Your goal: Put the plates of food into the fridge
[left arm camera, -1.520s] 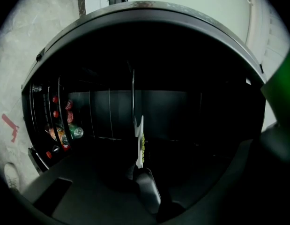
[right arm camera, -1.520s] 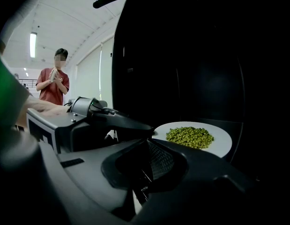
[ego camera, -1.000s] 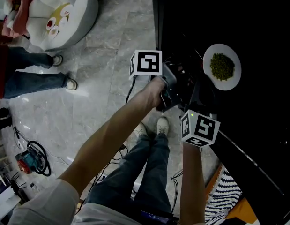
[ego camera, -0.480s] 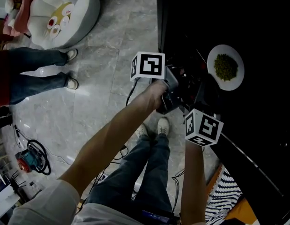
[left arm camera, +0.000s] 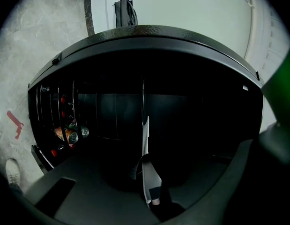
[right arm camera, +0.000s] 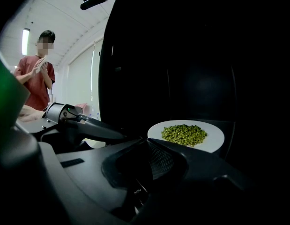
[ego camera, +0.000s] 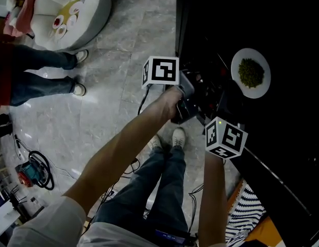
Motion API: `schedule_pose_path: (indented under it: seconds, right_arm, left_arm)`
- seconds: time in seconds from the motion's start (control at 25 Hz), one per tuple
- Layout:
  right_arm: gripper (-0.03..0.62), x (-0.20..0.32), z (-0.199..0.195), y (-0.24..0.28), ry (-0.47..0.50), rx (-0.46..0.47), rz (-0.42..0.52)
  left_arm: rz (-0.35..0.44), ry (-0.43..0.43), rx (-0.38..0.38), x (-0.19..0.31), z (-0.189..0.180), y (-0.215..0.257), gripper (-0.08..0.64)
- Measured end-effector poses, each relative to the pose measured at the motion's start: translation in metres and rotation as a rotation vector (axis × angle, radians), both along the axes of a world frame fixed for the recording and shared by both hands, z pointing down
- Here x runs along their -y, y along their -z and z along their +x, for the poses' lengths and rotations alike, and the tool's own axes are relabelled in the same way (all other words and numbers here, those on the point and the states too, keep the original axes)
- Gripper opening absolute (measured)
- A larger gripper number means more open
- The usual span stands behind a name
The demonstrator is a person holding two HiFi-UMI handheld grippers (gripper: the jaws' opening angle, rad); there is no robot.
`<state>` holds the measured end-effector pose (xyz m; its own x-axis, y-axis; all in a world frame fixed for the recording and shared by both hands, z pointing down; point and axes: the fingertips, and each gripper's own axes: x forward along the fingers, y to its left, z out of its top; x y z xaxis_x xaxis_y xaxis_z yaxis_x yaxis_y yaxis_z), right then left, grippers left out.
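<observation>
Racks (left arm camera: 55, 121) of coloured items show far left of the left gripper (left arm camera: 152, 201). Its jaws look pinched on a thin pale edge (left arm camera: 145, 149) that stands upright between them in the dark fridge (left arm camera: 191, 111). The right gripper (right arm camera: 140, 172) clamps the near rim of the white plate (right arm camera: 216, 138). The plate's green peas (right arm camera: 183, 133) lie just beyond its jaws, against the black interior.

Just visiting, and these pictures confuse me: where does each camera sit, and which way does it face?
Left gripper view: rides the left gripper, faces the dark fridge; its jaws pinch a thin pale edge.
Right gripper view: rides the right gripper, faces the plate of green food its jaws hold.
Head view: on the person's head, facing steeply down; shows arms, legs, both grippers.
Shared: head and right gripper views both show the plate.
</observation>
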<state>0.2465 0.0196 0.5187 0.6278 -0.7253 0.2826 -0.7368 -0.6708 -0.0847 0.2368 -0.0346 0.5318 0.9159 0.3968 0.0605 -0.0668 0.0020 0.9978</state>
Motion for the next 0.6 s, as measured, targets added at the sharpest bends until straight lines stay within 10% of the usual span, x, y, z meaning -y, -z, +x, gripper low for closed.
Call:
schedule_pose_path:
  seconds: [0.6]
  right_arm:
    - [0.009,-0.011,0.008,-0.013,-0.037,0.027,0.010]
  left_arm:
    - [-0.001,0.020,0.004,0.004,-0.010,-0.003,0.037]
